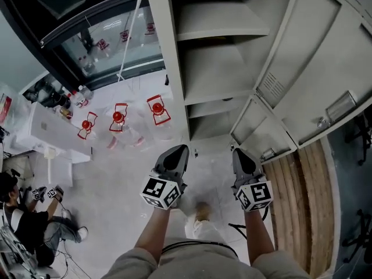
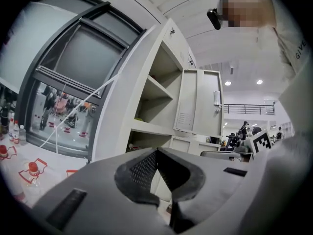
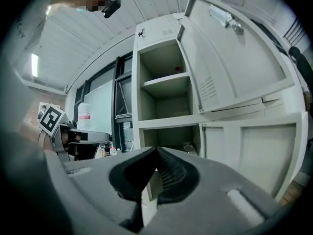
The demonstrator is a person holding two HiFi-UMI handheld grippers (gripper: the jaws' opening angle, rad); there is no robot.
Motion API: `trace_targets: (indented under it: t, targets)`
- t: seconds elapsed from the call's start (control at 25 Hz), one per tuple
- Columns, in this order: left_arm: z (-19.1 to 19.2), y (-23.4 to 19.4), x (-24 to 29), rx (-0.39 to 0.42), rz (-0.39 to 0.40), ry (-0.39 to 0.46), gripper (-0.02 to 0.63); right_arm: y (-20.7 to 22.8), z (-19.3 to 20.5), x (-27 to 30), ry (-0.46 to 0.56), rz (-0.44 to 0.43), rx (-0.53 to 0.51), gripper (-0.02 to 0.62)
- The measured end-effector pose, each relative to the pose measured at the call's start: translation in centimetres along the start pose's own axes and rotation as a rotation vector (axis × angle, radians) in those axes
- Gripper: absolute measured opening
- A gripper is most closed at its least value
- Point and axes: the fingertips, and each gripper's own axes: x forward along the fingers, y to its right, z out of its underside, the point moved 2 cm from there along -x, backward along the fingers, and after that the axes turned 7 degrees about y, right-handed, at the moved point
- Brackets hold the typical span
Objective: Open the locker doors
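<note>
**Both locker doors stand open, both sets of jaws closed on nothing**

At the far left of the head view a person [image 1: 26, 222] sits on the floor, beside a white tabletop [image 1: 43, 135] crowded with small bottles. Next come three clear jugs [image 1: 118, 121] with red caps, standing on the pale floor in front of a dark-framed window [image 1: 104, 39]. A white rod [image 1: 131, 36] leans across the glass.

My left gripper [image 1: 179, 151] hangs over bare floor, apart from the locker [image 1: 171, 57]. Its own view shows the jaws drawn together at the tips with nothing between them. The locker's compartments are exposed, with shelves showing (something small lies in the lower one, too dim for me to name).

My right gripper [image 1: 237, 152] sits near the left one, jaws likewise pressed together and empty.

To its right the upper door [image 1: 302, 51] is open wide. Under it the lower door [image 1: 258, 127] is open too, and its edge is the nearest part of the locker to my right gripper. Only bare floor lies between either gripper and the open compartments.

Farther right are wooden planking [image 1: 302, 202] and a black chair [image 1: 357, 135] on darker flooring.
</note>
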Motion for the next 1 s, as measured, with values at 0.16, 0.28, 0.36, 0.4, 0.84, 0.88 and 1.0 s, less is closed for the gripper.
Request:
trace_targets:
  t: [0.16, 0.28, 0.36, 0.4, 0.84, 0.88, 1.0]
  targets:
    - [-1.7, 0.2, -1.9, -0.007, -0.014, 0.020, -0.002, -2.3, -2.0, 0.1, 0.023, -0.052, -0.012, -0.002]
    - [-2.7, 0.4, -3.3, -0.003, -0.024, 0.041, -0.002, -3.8, -3.3, -0.3, 0.042, -0.088, -0.035, -0.002]
    - [-3.5, 0.7, -4.2, 0.006, -0.031, 0.048, -0.002, -4.6, -4.1, -0.8, 0.047, -0.105, -0.042, -0.002]
    - [-4.0, 0.8, -4.5, 0.013, -0.033, 0.052, -0.002, -4.9, -4.6, -0.9, 0.050, -0.112, -0.050, -0.002]
    - [-9.1, 1.4, -5.8, 0.065, -0.023, 0.104, -0.002, -7.7, -9.8, -1.2, 0.089, -0.180, -0.156, -0.002]
    - [-9.5, 1.6, -5.8, 0.071, -0.020, 0.105, -0.002, -8.0, -10.1, -1.1, 0.092, -0.188, -0.163, -0.002]
    - [-10.4, 1.9, -5.9, 0.090, -0.018, 0.106, -0.002, -8.4, -11.0, -1.1, 0.105, -0.198, -0.157, -0.002]
